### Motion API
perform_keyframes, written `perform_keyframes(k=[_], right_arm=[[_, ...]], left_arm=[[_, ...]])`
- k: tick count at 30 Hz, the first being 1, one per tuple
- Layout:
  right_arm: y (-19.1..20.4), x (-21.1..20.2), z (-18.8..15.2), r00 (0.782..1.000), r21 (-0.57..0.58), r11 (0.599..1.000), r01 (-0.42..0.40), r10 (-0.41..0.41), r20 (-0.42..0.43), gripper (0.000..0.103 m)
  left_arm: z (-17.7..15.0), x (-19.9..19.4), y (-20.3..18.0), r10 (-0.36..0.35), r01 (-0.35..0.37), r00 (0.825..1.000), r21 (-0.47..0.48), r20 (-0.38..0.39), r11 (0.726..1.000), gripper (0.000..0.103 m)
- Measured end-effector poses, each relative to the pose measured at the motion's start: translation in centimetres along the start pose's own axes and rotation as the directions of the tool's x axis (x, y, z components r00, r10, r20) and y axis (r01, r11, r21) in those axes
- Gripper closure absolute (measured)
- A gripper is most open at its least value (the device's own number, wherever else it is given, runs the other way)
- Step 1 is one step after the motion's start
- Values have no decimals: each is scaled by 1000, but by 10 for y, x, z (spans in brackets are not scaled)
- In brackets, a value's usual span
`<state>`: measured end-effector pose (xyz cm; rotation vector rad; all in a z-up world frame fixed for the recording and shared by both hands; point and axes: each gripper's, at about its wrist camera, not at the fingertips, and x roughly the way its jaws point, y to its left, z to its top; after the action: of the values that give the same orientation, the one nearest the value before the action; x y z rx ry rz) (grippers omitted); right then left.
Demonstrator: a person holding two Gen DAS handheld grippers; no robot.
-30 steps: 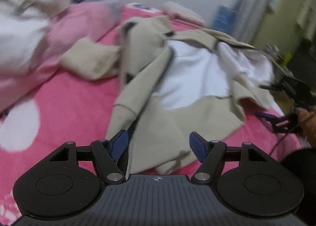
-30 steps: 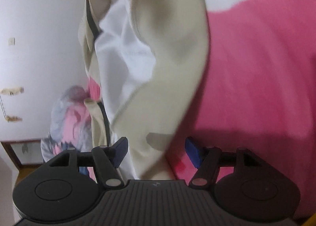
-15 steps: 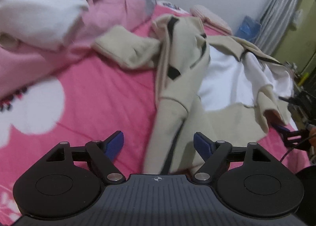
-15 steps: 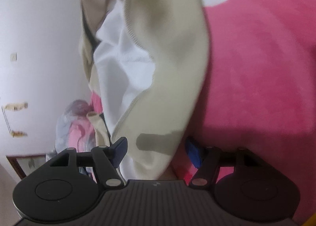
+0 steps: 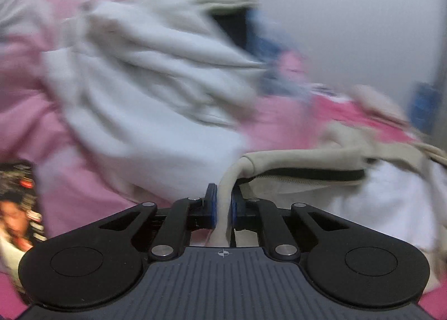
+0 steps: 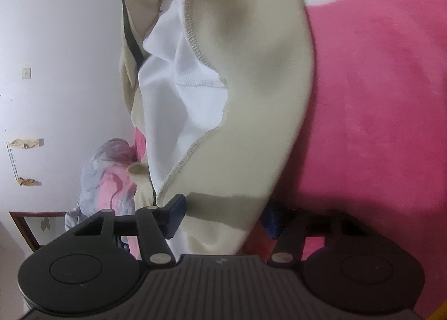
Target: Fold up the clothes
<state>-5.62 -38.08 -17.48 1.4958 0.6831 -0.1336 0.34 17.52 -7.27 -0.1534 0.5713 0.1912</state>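
A beige garment (image 5: 307,159) with a white lining and a black strip lies on the pink bedspread. In the left wrist view my left gripper (image 5: 223,205) is closing, its blue pads pinching a thin beige edge of that garment, lifted off the bed. In the right wrist view the same beige garment (image 6: 251,82) hangs up ahead, its white inside (image 6: 173,102) showing. A fold of it fills the gap of my right gripper (image 6: 223,219), whose jaws are closing. The left finger (image 6: 176,215) is beside the cloth; the right one is partly hidden behind it.
A blurred heap of white clothes (image 5: 156,91) and pink clothes (image 5: 33,113) rises at the left wrist view's upper left. A printed picture (image 5: 16,208) lies at its left edge. Pink bedspread (image 6: 377,96) fills the right; a grey-pink bundle (image 6: 106,177) sits by the wall.
My left gripper went from wide open over the garment to shut on its beige edge, swinging left and up towards the clothes heap. My right gripper's jaws narrowed a little around the fold.
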Motion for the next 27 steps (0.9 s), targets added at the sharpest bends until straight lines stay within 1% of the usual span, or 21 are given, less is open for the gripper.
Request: perform_keyframes(k=[1, 3, 4, 5, 6, 7, 9, 12, 13, 14, 15, 16, 18, 20, 23, 25, 27], right_arm=[[0, 2, 0, 1000, 4, 1000, -2, 2, 3, 44], [0, 2, 0, 1000, 11, 1000, -6, 6, 5, 45], [2, 6, 1, 1000, 12, 1000, -5, 5, 3, 45], [3, 7, 1, 1000, 14, 1000, -5, 5, 3, 45], [4, 9, 2, 1000, 15, 1000, -5, 5, 3, 45], [4, 10, 2, 1000, 17, 1000, -5, 5, 0, 45], [4, 12, 3, 1000, 23, 1000, -6, 7, -4, 45], [3, 15, 4, 1000, 36, 999, -13, 13, -7, 45], [3, 16, 5, 1000, 42, 999, -16, 17, -8, 45], [3, 16, 5, 1000, 46, 999, -19, 20, -9, 45], [3, 16, 6, 1000, 51, 998, -22, 23, -10, 45], [2, 17, 6, 1000, 56, 998, -25, 26, -10, 45], [1, 17, 7, 999, 68, 997, -33, 34, -10, 45], [0, 17, 7, 999, 77, 996, -37, 38, -11, 45], [-1, 17, 7, 999, 89, 995, -41, 43, -11, 45], [-1, 17, 8, 999, 92, 995, -43, 44, -12, 45], [-1, 18, 8, 999, 94, 995, -43, 44, -14, 45]], left_arm=[[4, 12, 9, 28, -29, 998, -12, -58, 1000, 88], [4, 25, 23, 42, -50, 989, -48, -143, 998, 71], [2, 25, 28, 25, -38, 986, -77, -166, 996, 68], [0, 22, 32, 1, -20, 983, -103, -183, 994, 58], [-4, 15, 36, -20, -3, 983, -126, -182, 992, 50], [-8, 8, 40, -40, 13, 983, -148, -180, 989, 47], [-14, -9, 44, -56, 34, 989, -153, -136, 988, 37], [-23, -35, 49, -98, 85, 992, -160, -76, 983, 29], [-27, -38, 48, -151, 134, 984, -171, -90, 976, 28], [-32, -35, 43, -216, 191, 968, -183, -128, 964, 28], [-36, -33, 37, -280, 246, 946, -198, -165, 949, 28], [-46, -29, 30, -342, 294, 915, -228, -213, 928, 28], [-64, -16, 13, -427, 345, 856, -294, -292, 892, 28], [-81, -2, -4, -477, 367, 819, -347, -319, 863, 28], [-96, 19, -23, -487, 358, 808, -380, -331, 853, 28], [-94, 21, -31, -462, 362, 838, -337, -290, 869, 28], [-89, 22, -32, -437, 355, 861, -309, -261, 883, 28]])
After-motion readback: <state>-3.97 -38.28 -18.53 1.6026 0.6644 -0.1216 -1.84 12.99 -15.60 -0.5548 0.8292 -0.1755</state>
